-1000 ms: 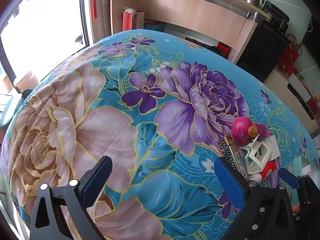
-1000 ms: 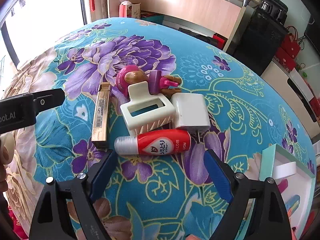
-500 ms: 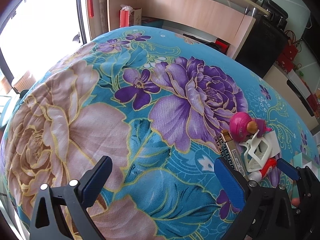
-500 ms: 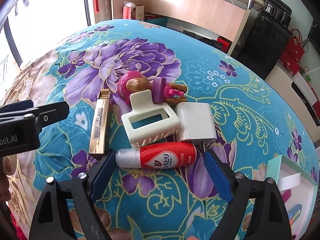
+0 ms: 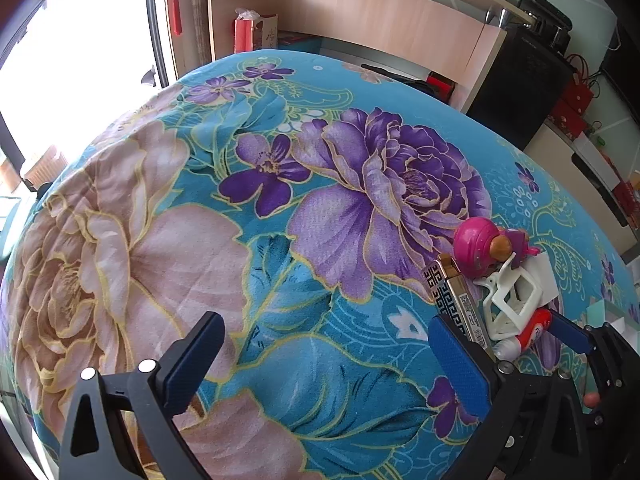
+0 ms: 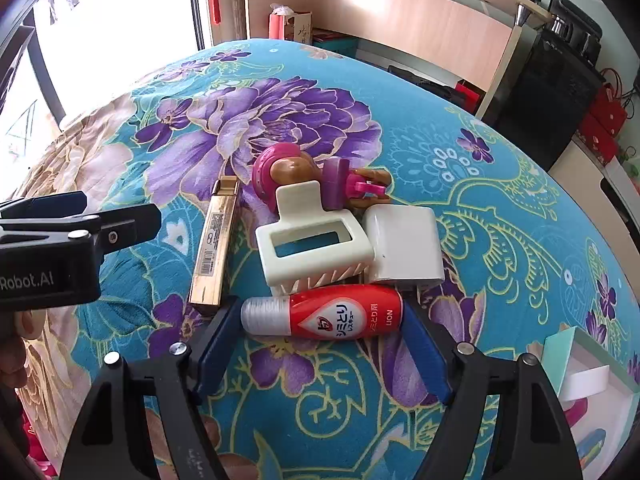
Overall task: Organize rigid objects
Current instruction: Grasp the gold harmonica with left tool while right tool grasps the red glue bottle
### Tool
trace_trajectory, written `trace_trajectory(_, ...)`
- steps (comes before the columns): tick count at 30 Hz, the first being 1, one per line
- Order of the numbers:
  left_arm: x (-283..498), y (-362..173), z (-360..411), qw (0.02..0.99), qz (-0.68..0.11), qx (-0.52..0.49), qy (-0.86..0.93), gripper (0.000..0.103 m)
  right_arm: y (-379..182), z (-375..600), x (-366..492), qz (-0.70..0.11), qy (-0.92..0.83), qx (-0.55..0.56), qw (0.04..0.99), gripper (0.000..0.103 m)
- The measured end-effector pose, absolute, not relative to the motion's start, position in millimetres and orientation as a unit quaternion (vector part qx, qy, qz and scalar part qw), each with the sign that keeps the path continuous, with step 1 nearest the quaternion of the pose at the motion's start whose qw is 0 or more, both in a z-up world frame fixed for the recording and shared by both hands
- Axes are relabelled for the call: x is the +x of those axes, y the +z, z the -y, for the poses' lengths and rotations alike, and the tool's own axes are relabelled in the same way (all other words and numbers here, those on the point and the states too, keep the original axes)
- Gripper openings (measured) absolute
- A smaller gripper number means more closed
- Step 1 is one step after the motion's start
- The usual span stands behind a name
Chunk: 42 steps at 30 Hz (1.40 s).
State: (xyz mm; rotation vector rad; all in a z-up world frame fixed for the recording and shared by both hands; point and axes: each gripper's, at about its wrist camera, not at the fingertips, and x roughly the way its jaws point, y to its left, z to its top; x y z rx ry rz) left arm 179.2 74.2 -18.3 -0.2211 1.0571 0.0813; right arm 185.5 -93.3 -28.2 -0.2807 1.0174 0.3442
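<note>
Early stage: five items unsorted on bedspread (image 6: pixel 460 100); right gripper (image 6: pixel 322 338) closing around stain-remover bottle (image 6: pixel 324 316), left gripper (image 5: pixel 324 360) wide open, empty.

left hand-held gripper (image 5: pixel 320 354): jaws wide, empty | floral cloth (image 5: pixel 280 240) | pink toy (image 5: pixel 480 246) at right

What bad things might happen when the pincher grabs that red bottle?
1. The right gripper is closing lengthwise on the red bottle, pads near its rounded ends. A round bottle held that way might pop out or spin.
2. The white hair clip sits right against the bottle, so lifting may drag or tip it, and nudge the white box beside it.
3. The gold case lies close to the gripper's left finger, which may bump it.
</note>
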Motion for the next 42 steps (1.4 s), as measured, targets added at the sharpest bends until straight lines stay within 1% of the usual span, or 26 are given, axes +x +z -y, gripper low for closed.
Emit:
trace_trajectory(15, 180, -15, -54, 0.862, -0.496, -0.104, -0.012, 0.103, -23, 115, 171, -0.488, 0.122, -0.094, 0.859, 0.079)
trace_trajectory(22, 186, -16, -28, 0.868, -0.490, -0.067, -0.041, 0.103, -20, 132, 167, -0.492, 0.094, -0.074, 0.862, 0.079)
trace_trajectory(31, 192, -28, -3, 0.865, -0.501, 0.019, -0.018, 0.103, -15, 144, 163, -0.494, 0.071, -0.057, 0.865, 0.079)
trace_trajectory(35, 193, -30, -11, 0.865, -0.501, 0.016, -0.003, 0.103, -14, 147, 162, -0.496, 0.069, -0.052, 0.864, 0.079)
trace_trajectory(37, 194, -30, -17, 0.866, -0.499, 0.015, 0.007, 0.101, -15, 147, 162, -0.499, 0.069, -0.051, 0.862, 0.079)
trace_trajectory(39, 195, -31, -23, 0.865, -0.501, 0.013, 0.018, 0.087, -17, 147, 161, -0.502, 0.068, -0.051, 0.860, 0.079)
trace_trajectory(42, 196, -32, -28, 0.866, -0.500, 0.000, 0.014, 0.079, -22, 146, 161, -0.510, 0.069, -0.054, 0.856, 0.079)
